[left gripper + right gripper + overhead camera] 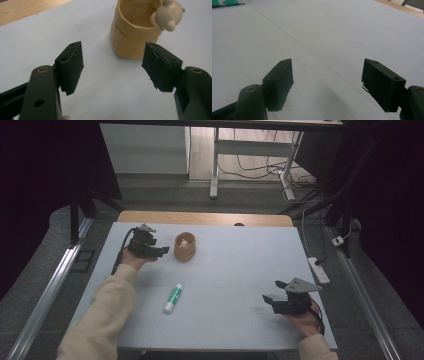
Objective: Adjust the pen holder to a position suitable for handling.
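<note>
Left gripper (163, 251) wide open, just beside a tan cup (185, 247). White and green tube (172, 298) lying nearer, between both grippers. Right gripper (271, 296) open, well apart.

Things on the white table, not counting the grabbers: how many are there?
2. A tan cup with a little bear figure on its rim stands at the back left, just in front of the left gripper. A white and green tube lies nearer the front.
</note>
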Motion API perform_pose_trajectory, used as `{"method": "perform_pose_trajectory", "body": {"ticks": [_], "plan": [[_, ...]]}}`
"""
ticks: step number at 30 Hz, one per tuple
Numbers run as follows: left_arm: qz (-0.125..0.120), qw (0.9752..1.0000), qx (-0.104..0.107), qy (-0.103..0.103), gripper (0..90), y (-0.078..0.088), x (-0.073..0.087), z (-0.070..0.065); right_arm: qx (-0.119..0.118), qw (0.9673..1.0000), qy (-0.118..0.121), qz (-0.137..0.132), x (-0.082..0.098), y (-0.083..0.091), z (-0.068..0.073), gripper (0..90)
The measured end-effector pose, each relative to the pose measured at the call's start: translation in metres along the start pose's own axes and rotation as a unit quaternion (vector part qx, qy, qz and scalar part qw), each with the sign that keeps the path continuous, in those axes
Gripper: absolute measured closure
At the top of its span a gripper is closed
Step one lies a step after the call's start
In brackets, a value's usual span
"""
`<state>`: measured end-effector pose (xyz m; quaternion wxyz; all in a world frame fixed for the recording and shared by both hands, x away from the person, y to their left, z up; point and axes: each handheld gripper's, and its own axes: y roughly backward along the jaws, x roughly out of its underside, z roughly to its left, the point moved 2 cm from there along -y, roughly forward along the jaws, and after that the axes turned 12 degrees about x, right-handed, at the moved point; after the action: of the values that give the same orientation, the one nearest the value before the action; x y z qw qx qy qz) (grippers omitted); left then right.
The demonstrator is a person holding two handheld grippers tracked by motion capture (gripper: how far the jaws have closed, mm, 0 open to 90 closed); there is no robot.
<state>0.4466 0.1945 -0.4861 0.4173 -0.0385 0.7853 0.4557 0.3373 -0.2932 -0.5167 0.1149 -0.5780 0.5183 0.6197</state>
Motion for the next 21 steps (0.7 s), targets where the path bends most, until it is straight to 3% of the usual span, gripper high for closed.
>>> {"method": "perform_pose_trajectory", "body": {"ticks": [5,11,14,15,17,18,21], "plan": [[0.002,1.0000,0.001,0.006,35.1,-0.008,-0.005,0.005,0.004,1.0000,-0.001,0.000,0.000,0.000,0.000,25.0],[0.008,1.0000,0.003,-0.005,40.4,-0.014,-0.008,0.004,0.004,1.0000,0.000,0.002,0.000,-0.001,0.000,25.0],[0.009,0.9999,0.002,-0.014,46.5,-0.017,-0.010,0.002,0.003,1.0000,0.002,0.003,0.001,-0.001,0.000,25.1],[0.009,0.9998,0.002,-0.016,53.5,-0.018,-0.010,0.002,0.003,1.0000,0.002,0.003,0.001,-0.001,0.001,25.1],[0.010,0.9998,0.002,-0.020,57.7,-0.021,-0.011,0.004,0.004,1.0000,0.002,0.004,0.001,-0.001,0.001,25.1],[0.010,0.9998,0.003,-0.019,66.9,-0.023,-0.011,0.006,0.004,1.0000,0.001,0.005,0.001,-0.001,0.001,25.1],[0.016,0.9996,0.004,-0.024,75.0,-0.028,-0.012,0.012,0.004,1.0000,0.002,0.006,0.001,-0.001,0.001,25.2]]}}
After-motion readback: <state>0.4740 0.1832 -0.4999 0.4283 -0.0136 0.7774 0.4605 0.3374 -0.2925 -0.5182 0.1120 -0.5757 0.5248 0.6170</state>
